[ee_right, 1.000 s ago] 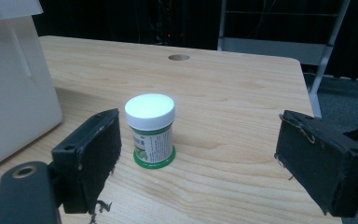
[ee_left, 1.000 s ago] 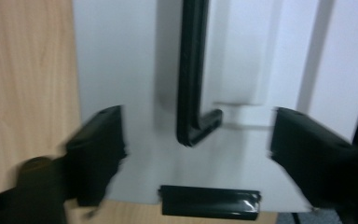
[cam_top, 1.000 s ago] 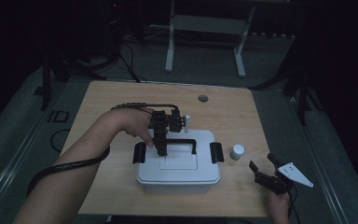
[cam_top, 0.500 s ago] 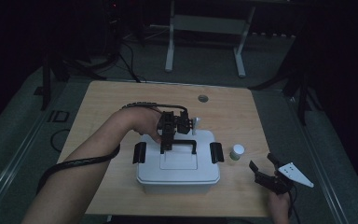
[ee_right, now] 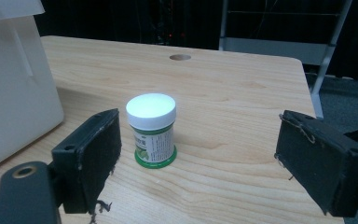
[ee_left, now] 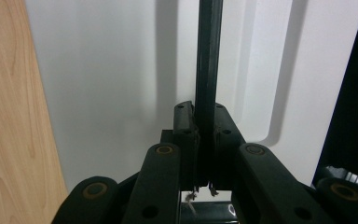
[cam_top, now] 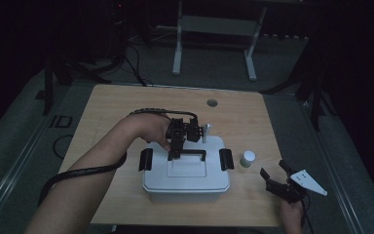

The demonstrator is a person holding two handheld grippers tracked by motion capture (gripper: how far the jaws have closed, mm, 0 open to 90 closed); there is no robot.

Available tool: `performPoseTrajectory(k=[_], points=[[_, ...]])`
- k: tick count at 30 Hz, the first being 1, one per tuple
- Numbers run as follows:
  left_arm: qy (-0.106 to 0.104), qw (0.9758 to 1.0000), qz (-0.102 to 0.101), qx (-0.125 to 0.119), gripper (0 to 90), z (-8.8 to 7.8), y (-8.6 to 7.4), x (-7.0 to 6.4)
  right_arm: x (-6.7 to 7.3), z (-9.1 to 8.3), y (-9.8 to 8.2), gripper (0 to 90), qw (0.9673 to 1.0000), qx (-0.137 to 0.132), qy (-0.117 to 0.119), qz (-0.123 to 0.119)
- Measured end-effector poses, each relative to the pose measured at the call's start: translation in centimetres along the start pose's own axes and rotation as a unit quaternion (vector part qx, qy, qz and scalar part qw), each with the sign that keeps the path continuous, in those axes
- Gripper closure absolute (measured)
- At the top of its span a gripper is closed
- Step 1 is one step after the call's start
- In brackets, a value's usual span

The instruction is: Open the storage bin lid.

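So, the left gripper sits over the white storage box in the middle of the tabletop, and its jaws have just been closing; in the left gripper view they're now clamped tight on the box's black handle, the thin bar running straight up between the two pads; from the high view the grip lands near the left end of that handle, with the person's left forearm reaching in across the front-left of the tabletop; the box lid is still on, with a black latch on the left side and another black latch on the right.

Over on the right, the right gripper hovers near the front-right corner of the tabletop, jaws spread wide and holding nothing; right ahead of them, in the right gripper view, stands a small green-labelled bottle with a white cap, upright on the wood, just beside the box's right side but not touching it.
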State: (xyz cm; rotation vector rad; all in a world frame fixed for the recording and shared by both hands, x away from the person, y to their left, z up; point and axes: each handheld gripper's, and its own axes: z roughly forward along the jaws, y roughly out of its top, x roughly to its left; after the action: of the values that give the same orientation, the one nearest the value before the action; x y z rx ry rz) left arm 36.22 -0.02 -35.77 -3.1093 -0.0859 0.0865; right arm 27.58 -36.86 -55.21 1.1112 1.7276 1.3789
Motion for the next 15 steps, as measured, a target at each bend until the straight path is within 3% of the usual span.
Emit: performPoseTrajectory(k=[15], points=[[0.012, 0.9998, 0.006, -0.017, 83.8, -0.45, -0.32, -0.42, -0.01, 0.02, -0.01, 13.7, 1.0000, 0.001, -0.001, 0.002]])
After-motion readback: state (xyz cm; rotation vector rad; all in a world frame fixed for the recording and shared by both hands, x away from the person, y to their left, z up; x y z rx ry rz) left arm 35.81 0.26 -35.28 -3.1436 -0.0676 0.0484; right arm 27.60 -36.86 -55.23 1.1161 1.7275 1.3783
